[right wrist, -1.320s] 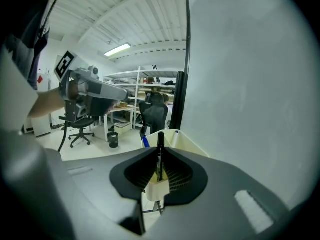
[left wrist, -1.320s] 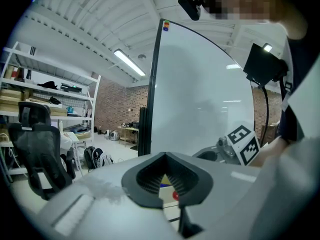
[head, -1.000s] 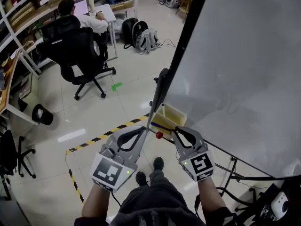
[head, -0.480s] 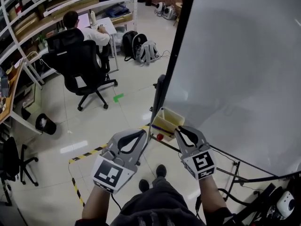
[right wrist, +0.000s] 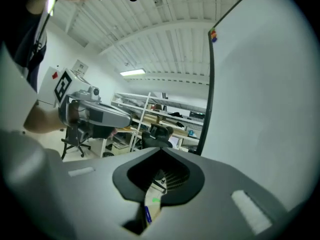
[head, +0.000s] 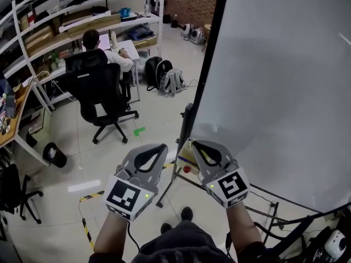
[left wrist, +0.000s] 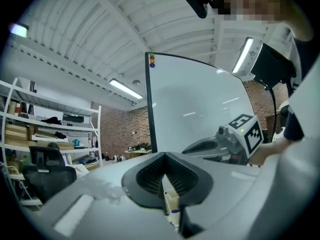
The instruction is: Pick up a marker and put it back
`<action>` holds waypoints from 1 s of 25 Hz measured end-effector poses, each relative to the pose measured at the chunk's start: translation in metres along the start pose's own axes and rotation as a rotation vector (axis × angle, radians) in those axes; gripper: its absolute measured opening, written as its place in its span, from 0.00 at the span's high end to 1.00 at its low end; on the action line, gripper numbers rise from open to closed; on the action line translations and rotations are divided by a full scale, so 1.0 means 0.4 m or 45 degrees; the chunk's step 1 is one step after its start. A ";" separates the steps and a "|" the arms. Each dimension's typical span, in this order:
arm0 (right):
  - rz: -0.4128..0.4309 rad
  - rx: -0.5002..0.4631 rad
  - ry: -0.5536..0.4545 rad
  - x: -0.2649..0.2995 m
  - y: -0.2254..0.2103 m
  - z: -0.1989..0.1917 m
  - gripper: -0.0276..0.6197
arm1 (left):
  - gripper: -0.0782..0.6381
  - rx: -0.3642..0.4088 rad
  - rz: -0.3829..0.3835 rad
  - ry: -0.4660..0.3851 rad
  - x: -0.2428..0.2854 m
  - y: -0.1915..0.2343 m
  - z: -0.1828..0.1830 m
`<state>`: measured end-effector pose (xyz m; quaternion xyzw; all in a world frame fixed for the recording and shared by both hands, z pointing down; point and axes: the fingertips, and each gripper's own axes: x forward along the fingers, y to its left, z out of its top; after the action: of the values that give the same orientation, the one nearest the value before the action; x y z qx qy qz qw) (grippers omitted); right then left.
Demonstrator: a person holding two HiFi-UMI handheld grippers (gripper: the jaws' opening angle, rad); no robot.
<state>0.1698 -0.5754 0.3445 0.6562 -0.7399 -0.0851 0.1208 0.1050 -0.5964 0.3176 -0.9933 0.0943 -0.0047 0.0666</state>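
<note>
Far left in the head view we logged shelves (head: 82, 15) along the wall. A person (head: 107, 43) sat at a desk there in a black office chair (head: 104, 89), back turned to us, with two backpacks (head: 164, 78) on the floor just to the right. A green mark (head: 139, 131) and a run of yellow-and-black striped tape (head: 90, 196) lay on the pale floor nearer to us. The left gripper (head: 163, 146) was held in the air in front of the body, well above the floor. In its own view the two jaws met at the tips with nothing pinched between them. Through the oval gap behind the tips we saw a yellow tray (left wrist: 171, 200). Just right of it, the right gripper (head: 193, 143) was held at about the same height, the two grippers' tips near each other but apart. Its jaws had just been closing, and in its own view they met at the tips with nothing caught in them. Through their gap we saw the same tray with a blue marker (right wrist: 148, 215) lying in it, touched by neither gripper. In the head view the tray sat at the lower left corner of the whiteboard (head: 285, 92), mostly hidden behind the right gripper, with a small red object (head: 187, 169) just below it. The whiteboard, white face in a dark frame, filled the right side of the view.
</note>
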 end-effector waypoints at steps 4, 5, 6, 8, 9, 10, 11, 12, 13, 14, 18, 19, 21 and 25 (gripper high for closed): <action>0.060 -0.035 -0.073 -0.005 0.036 0.064 0.96 | 0.88 0.031 0.028 -0.032 -0.025 -0.005 0.036; 0.071 -0.032 -0.075 -0.009 0.045 0.066 0.96 | 0.88 0.027 0.035 -0.041 -0.031 -0.011 0.041; 0.081 -0.030 -0.073 -0.013 0.053 0.065 0.96 | 0.88 0.024 0.042 -0.046 -0.037 -0.016 0.042; 0.097 -0.026 -0.064 -0.016 0.067 0.061 0.96 | 0.88 0.030 0.049 -0.040 -0.051 -0.020 0.036; 0.104 -0.023 -0.059 -0.019 0.072 0.059 0.96 | 0.88 0.024 0.054 -0.041 -0.057 -0.023 0.035; 0.110 -0.019 -0.053 -0.024 0.076 0.056 0.96 | 0.88 0.006 0.061 -0.051 -0.062 -0.027 0.039; 0.114 -0.016 -0.046 -0.029 0.081 0.054 0.96 | 0.88 -0.014 0.068 -0.064 -0.068 -0.031 0.043; 0.119 -0.012 -0.040 -0.034 0.089 0.052 0.96 | 0.88 -0.028 0.074 -0.073 -0.077 -0.035 0.046; 0.123 -0.008 -0.035 -0.039 0.102 0.049 0.96 | 0.88 -0.036 0.078 -0.079 -0.090 -0.038 0.044; 0.126 -0.001 -0.031 -0.044 0.118 0.044 0.96 | 0.88 -0.039 0.081 -0.077 -0.105 -0.043 0.036; 0.141 0.022 -0.026 -0.075 0.153 0.032 0.96 | 0.88 -0.017 0.079 -0.007 -0.145 -0.081 -0.005; 0.150 0.015 -0.028 -0.087 0.152 0.038 0.96 | 0.88 -0.006 0.082 -0.004 -0.146 -0.095 0.002; 0.174 0.005 -0.044 -0.112 0.145 0.055 0.96 | 0.88 0.009 0.101 0.004 -0.144 -0.126 0.023; 0.233 0.013 -0.093 -0.196 0.143 0.085 0.96 | 0.88 0.031 0.148 0.016 -0.151 -0.204 0.057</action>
<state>0.1142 -0.4916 0.3229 0.5830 -0.8011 -0.0939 0.0978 0.0613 -0.5027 0.3058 -0.9852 0.1523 -0.0082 0.0782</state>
